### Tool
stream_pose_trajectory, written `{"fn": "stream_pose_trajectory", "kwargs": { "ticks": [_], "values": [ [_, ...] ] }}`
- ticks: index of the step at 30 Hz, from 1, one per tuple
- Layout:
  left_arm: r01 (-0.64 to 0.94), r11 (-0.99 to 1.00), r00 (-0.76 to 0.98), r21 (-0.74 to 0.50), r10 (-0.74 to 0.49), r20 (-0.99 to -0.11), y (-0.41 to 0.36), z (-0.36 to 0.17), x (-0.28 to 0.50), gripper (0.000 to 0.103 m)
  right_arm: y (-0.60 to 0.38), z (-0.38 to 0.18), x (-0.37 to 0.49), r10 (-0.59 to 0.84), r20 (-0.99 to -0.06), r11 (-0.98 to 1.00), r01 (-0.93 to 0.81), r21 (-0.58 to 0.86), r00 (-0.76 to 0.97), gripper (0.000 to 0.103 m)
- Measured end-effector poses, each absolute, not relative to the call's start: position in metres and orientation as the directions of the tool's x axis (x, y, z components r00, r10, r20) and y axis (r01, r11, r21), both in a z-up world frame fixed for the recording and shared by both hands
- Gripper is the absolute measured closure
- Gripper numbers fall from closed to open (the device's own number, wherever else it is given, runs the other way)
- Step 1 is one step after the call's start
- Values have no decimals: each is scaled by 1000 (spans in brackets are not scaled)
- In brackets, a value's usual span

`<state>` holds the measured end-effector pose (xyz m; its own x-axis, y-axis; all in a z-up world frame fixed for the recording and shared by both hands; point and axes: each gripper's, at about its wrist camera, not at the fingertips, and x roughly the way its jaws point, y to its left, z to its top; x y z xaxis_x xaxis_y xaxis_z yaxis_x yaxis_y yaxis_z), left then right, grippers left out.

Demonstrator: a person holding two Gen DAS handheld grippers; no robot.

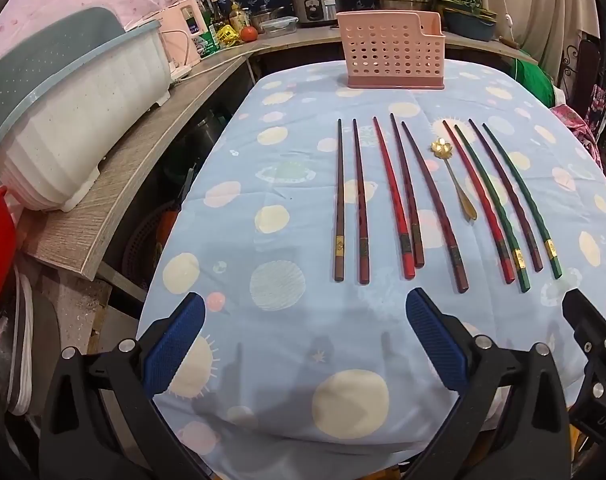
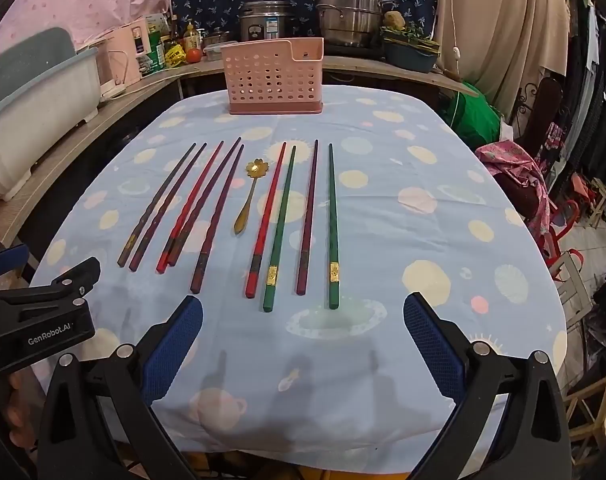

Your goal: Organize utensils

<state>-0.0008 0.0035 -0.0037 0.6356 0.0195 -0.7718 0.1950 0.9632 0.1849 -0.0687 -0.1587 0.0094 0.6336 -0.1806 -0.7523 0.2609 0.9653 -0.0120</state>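
Several chopsticks, brown, red, maroon and green, lie side by side on the blue spotted tablecloth (image 1: 303, 184) (image 2: 403, 240). A brown chopstick (image 1: 339, 200) is leftmost; a green chopstick (image 2: 333, 224) is rightmost. A small gold spoon (image 1: 455, 176) (image 2: 249, 196) with a flower-shaped bowl lies among them. A pink perforated utensil holder (image 1: 391, 50) (image 2: 273, 76) stands empty-looking at the table's far edge. My left gripper (image 1: 305, 312) is open and empty above the near table edge. My right gripper (image 2: 303, 316) is open and empty, just short of the green chopsticks' near ends.
A wooden counter (image 1: 115, 184) runs along the left with a white and grey dish rack (image 1: 71, 120). Pots, a rice cooker (image 2: 265, 20), bottles and a tomato stand behind the table. Chairs and clothes crowd the right side (image 2: 543, 152).
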Motion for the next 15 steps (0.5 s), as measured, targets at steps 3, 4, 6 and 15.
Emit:
{"fn": "stream_pose_trajectory", "kwargs": {
  "ticks": [3,4,6,15],
  "values": [
    [193,962,636,192,27,-772,3,-3,-1,7,-158,8,-68,-177,-754,966,258,-10,632,7],
    [191,962,636,193,29,-771,3,-3,0,7,-158,8,-68,-176,-754,967,256,-10,633,7],
    [187,963,637,195,32,-770,4,-3,0,7,-158,9,-67,-176,-752,967,255,-11,635,7],
    [191,961,633,200,35,-774,3,-6,2,7,-159,8,-64,-172,-755,966,260,-2,633,7]
  ]
}}
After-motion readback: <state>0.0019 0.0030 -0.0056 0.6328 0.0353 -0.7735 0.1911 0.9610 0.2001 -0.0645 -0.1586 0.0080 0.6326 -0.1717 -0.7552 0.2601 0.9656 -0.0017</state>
